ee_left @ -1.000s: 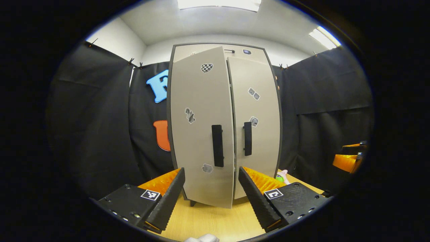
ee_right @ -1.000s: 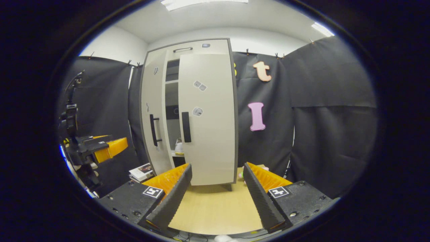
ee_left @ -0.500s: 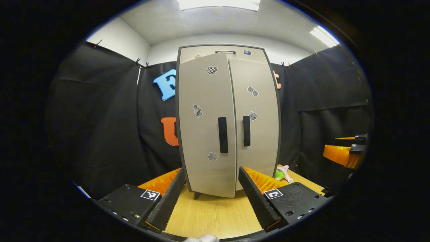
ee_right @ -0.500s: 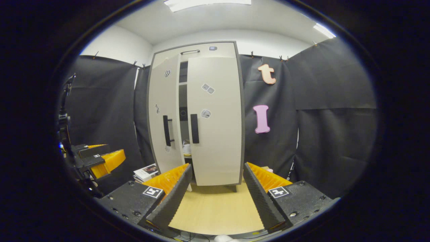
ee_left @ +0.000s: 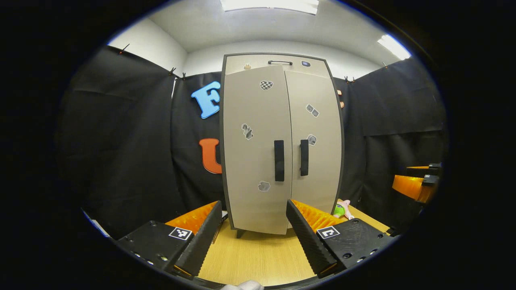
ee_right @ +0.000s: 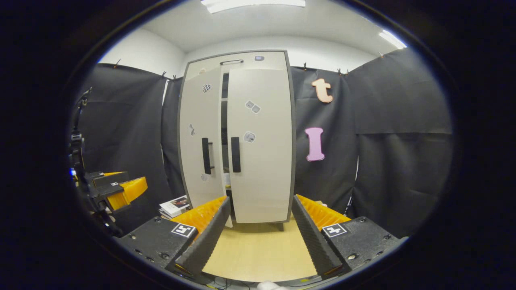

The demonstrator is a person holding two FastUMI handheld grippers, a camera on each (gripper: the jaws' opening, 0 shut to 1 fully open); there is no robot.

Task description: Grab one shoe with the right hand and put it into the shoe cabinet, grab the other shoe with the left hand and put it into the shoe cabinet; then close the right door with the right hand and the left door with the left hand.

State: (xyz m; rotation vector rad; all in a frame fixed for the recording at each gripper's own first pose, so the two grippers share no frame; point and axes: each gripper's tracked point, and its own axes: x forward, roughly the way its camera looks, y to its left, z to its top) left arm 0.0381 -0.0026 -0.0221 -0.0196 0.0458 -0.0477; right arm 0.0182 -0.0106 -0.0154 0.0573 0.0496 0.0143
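Shoe cabinet [ee_left: 282, 141] seen at 12 o'clock; left door [ee_right: 201, 137] slightly ajar. Left gripper [ee_left: 254, 237] and right gripper [ee_right: 260, 237] held spread, empty.

Left gripper [ee_left: 254, 233]: jaws spread wide, nothing between fingers, level, aimed forward. Right gripper [ee_right: 260, 233]: jaws spread wide, nothing held, level, alongside left gripper.

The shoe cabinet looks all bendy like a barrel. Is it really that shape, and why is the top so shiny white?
In the left gripper view the shoe cabinet bulges only because the fisheye lens bends straight edges; in the right gripper view its sides curve too. The white glare is ceiling lights, overexposed in both views. Both views look sharp, not blurred.
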